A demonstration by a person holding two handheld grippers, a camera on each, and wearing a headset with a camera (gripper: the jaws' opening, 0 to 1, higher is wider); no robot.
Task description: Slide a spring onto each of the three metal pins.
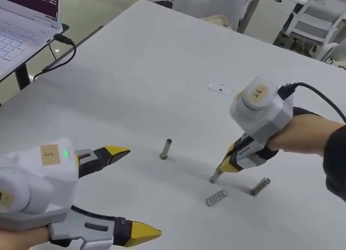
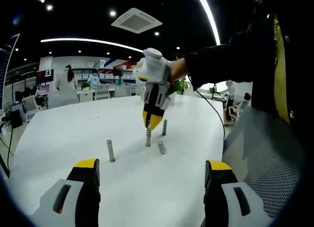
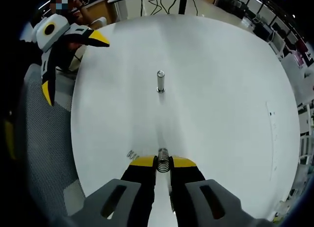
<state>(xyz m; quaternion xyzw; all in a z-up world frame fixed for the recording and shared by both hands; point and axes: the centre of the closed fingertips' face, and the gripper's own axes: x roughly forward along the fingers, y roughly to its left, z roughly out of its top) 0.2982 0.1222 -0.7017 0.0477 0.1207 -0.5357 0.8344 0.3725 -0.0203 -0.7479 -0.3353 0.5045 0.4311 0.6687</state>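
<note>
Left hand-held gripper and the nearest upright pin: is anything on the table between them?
No. In the left gripper view, bare tabletop runs from the left hand-held gripper to the pin.

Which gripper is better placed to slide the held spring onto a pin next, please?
Right: the right gripper is shut on a spring, while the left gripper hangs open, empty and apart.

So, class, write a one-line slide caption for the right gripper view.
Right tool grips a spring between its yellow tips; a metal pin stands upright ahead on the white table.
</note>
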